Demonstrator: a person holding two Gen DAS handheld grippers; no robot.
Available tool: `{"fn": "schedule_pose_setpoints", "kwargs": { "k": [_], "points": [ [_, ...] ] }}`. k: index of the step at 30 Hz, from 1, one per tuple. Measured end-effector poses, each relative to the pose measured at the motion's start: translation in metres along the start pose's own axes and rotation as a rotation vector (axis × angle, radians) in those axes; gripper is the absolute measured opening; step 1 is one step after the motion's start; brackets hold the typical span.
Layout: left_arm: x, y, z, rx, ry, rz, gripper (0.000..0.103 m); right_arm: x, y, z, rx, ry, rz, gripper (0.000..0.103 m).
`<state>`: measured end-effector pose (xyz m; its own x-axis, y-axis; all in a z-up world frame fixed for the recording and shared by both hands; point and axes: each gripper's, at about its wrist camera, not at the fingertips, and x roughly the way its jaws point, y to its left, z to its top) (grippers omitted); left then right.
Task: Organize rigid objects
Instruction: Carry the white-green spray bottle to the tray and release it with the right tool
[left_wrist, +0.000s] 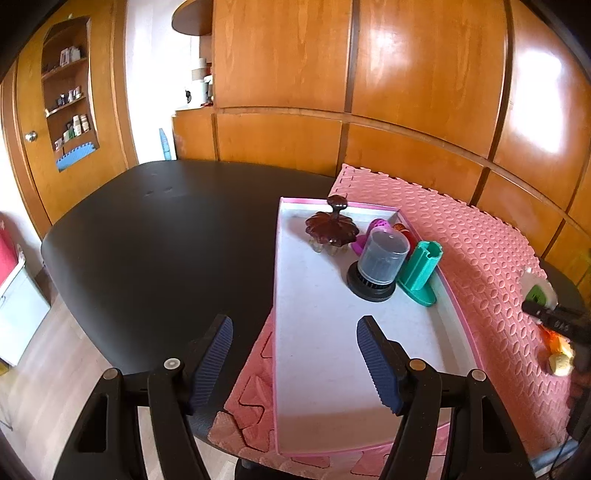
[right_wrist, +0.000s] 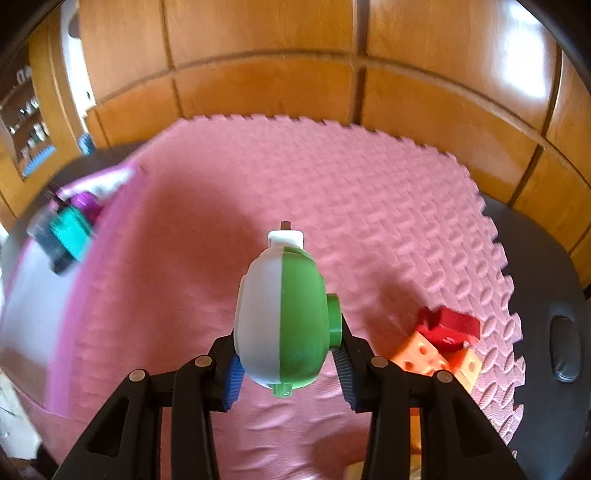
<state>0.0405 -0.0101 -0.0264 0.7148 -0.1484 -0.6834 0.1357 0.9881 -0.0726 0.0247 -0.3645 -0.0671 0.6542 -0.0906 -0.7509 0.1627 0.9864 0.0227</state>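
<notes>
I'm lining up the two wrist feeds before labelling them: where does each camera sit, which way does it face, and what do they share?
Left wrist: on the left gripper, looking down-forward over the white tray on the pink foam mat; its own open blue-padded fingers show.
Right wrist: on the right gripper, facing the mat and wood-panelled wall; its fingers clamp a green-and-white egg-shaped toy.
Shared: mat, tray, teal holder, orange block, and the toy, seen at the left view's right edge.
</notes>
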Motion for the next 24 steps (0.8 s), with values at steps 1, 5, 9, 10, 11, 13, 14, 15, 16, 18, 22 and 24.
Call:
{"fn": "schedule_pose_setpoints", "kwargs": {
  "k": [1, 5, 9, 10, 11, 13, 14, 15, 16, 18, 22, 24],
  "points": [
    [0.000, 0.002, -0.001, -0.007, -0.001, 0.000, 0.071, -0.006, 0.008, 0.004, -0.003, -0.015, 0.025, 0.042],
    [-0.001, 0.017, 0.002, -0.047, -0.010, 0.007, 0.071, -0.030, 0.056, 0.021, -0.066, -0.075, 0.147, 0.042],
    [-0.003, 0.034, 0.005, -0.089, -0.026, 0.030, 0.070, -0.041, 0.116, 0.038, -0.150, -0.099, 0.286, 0.042],
    [-0.004, 0.041, 0.005, -0.102, -0.027, 0.037, 0.070, -0.040, 0.129, 0.041, -0.161, -0.096, 0.324, 0.042],
    [-0.004, 0.045, 0.005, -0.112, -0.029, 0.042, 0.070, -0.039, 0.144, 0.044, -0.173, -0.093, 0.357, 0.042],
    [-0.003, 0.054, 0.004, -0.129, -0.029, 0.053, 0.070, -0.032, 0.176, 0.051, -0.203, -0.080, 0.398, 0.042],
    [-0.002, 0.058, 0.003, -0.136, -0.025, 0.056, 0.070, -0.027, 0.192, 0.053, -0.217, -0.070, 0.416, 0.042],
    [-0.001, 0.060, 0.002, -0.143, -0.021, 0.056, 0.070, -0.023, 0.206, 0.055, -0.230, -0.062, 0.432, 0.042],
    [0.000, 0.064, 0.000, -0.152, -0.016, 0.057, 0.070, -0.019, 0.218, 0.057, -0.242, -0.056, 0.444, 0.042],
    [0.002, 0.068, -0.002, -0.162, -0.008, 0.060, 0.070, -0.007, 0.243, 0.061, -0.255, -0.033, 0.454, 0.042],
    [0.008, 0.077, -0.006, -0.184, 0.005, 0.061, 0.070, 0.019, 0.274, 0.063, -0.284, 0.029, 0.439, 0.042],
    [0.010, 0.081, -0.008, -0.195, 0.010, 0.059, 0.070, 0.038, 0.285, 0.063, -0.294, 0.060, 0.403, 0.042]
  ]
}}
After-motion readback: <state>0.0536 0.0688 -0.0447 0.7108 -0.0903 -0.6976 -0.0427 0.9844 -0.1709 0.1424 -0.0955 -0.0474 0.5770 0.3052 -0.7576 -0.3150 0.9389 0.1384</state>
